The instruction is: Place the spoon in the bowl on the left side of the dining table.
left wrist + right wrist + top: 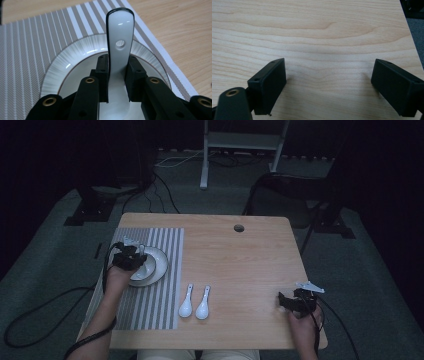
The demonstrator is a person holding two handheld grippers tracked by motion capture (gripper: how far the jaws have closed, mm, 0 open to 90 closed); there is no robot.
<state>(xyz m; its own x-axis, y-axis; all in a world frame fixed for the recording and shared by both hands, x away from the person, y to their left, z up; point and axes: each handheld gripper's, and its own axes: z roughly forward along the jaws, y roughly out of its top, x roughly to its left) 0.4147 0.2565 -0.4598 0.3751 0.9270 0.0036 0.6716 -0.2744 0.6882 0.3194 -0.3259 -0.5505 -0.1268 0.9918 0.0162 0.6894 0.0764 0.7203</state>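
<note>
Wooden table (250, 270): two spoons (195, 302) beside placemat (160, 285).

Two white spoons (194, 303) are laid side by side on the wooden counter (240, 270), just right of the striped placemat (160, 270), bowls nearest the front edge. A round hole (239, 228) is cut near the counter's far edge.
</note>
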